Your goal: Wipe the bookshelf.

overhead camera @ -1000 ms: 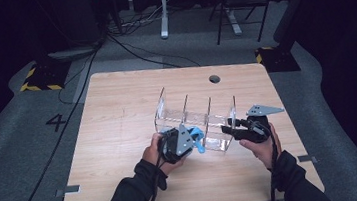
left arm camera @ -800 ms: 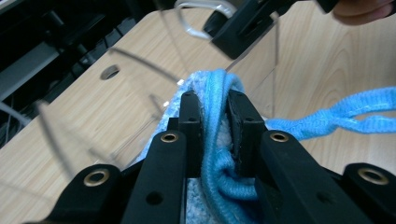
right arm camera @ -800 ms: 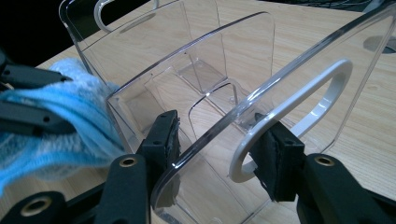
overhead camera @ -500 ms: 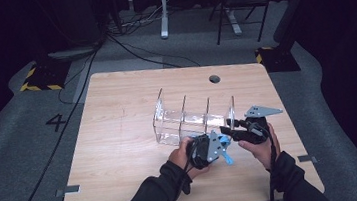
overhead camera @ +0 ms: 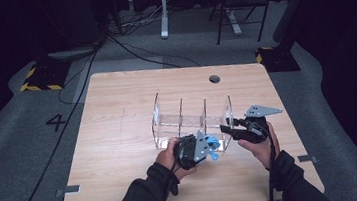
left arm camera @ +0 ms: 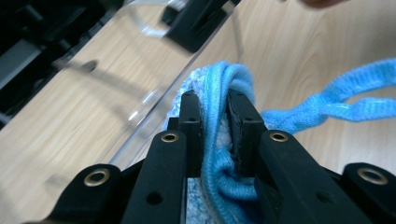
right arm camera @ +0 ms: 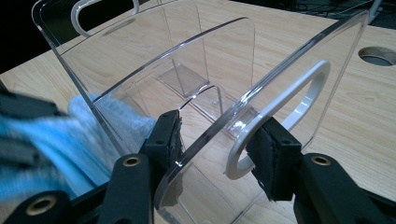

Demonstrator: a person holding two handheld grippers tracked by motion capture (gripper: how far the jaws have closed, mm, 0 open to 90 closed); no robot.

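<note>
Left tongs pinching blue cloth, right tongs astride the clear organizer's end wall.

Your left tongs [left arm camera: 215,112] are pressed together on a fold of the blue cloth [left arm camera: 219,84], which bunches up against the near wall of the clear organizer [overhead camera: 191,119], a loose loop trailing onto the desk [overhead camera: 118,117]. Your right tongs [right arm camera: 219,140] stand spread on either side of the organizer's right end wall, at the white-rimmed handle cutout [right arm camera: 280,107]; jaws look close to the wall, but firm contact can't be confirmed. Risks, as judged: push the cloth hard and the light organizer may skid if the right tongs aren't braced; the trailing loop could snag on a divider edge; a shallow pinch may let the cloth slip.
</note>
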